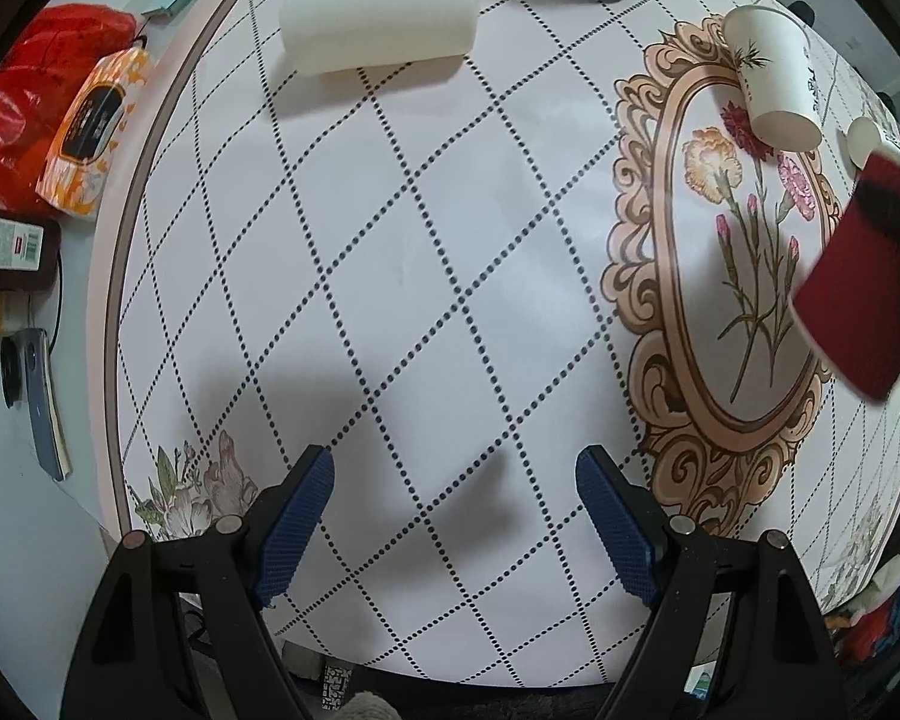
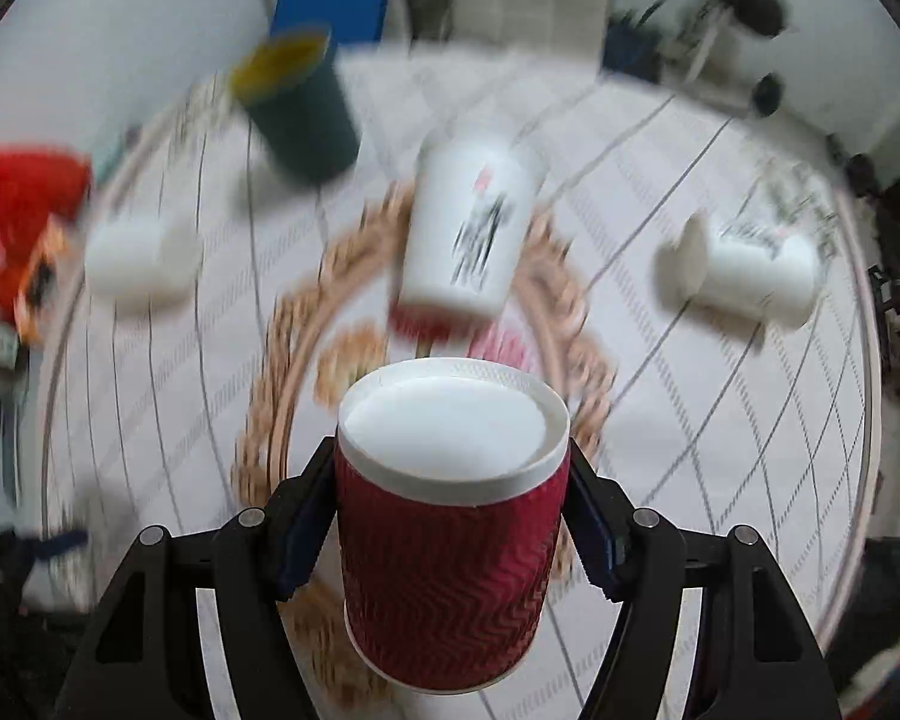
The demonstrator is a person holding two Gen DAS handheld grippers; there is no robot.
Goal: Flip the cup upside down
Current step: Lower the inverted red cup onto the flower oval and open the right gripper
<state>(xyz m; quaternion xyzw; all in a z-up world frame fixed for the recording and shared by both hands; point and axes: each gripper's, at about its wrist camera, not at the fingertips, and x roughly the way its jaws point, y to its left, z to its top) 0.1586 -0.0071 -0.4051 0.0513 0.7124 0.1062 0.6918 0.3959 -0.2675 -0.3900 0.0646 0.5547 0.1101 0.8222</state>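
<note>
The red cup (image 2: 450, 516) sat nearest the right camera, clamped between the fingers of the right gripper (image 2: 450, 516) with its white base turned up toward the lens, held above the round table (image 2: 720, 408). Behind it a white paper cup (image 2: 468, 228) stood base up, another white cup (image 2: 744, 270) lay on its side, and a dark cup (image 2: 300, 114) stood farther off. The left gripper (image 1: 455, 516) hung wide apart over the table, holding nothing; the red cup (image 1: 858, 276) showed at its right.

We see the cup (image 2: 453, 516) between the right tongs (image 2: 450, 531), above the desk (image 2: 720, 420); behind it stands another cup (image 2: 468, 228), with a roll (image 2: 744, 270) lying on its right.
</note>
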